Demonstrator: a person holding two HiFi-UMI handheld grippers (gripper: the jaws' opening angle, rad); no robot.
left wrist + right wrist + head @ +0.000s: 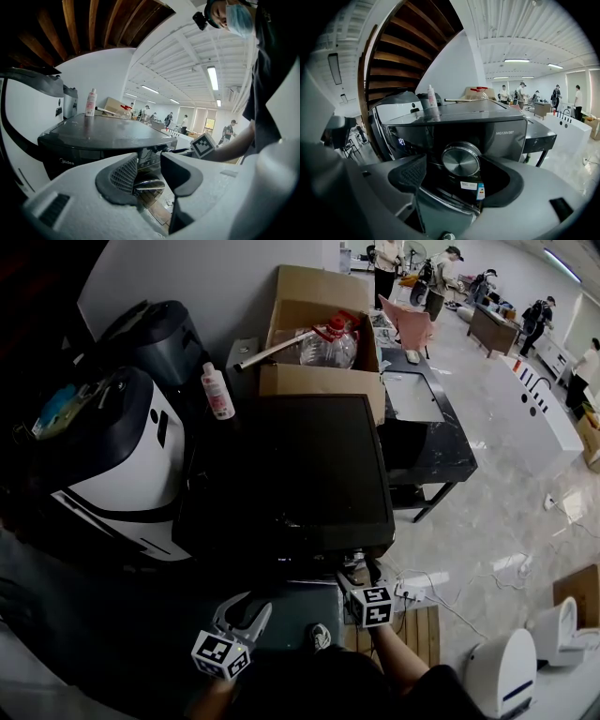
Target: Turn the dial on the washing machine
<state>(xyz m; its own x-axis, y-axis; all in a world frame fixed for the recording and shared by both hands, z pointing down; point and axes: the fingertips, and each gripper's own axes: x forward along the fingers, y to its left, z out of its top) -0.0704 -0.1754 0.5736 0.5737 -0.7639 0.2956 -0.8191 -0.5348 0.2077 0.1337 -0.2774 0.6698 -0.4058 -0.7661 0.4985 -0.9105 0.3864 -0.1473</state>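
A black front-loading washing machine [281, 474] fills the middle of the head view. Its round silver dial [461, 159] sits on the front panel in the right gripper view. My right gripper [457, 180] is open, with its two dark pads on either side of the dial and a gap still showing to each. In the head view the right gripper [357, 570] is up against the machine's front edge. My left gripper [246, 615] hangs lower, to the left of it and off the machine. It is open with nothing held [149, 173].
A pink-capped white bottle [217, 392] stands on the machine's back left corner. A cardboard box [319, 343] of bottles is behind it. A white appliance [122, 465] is to the left, a black table [422, 427] to the right, and a wooden pallet [412, 634] below.
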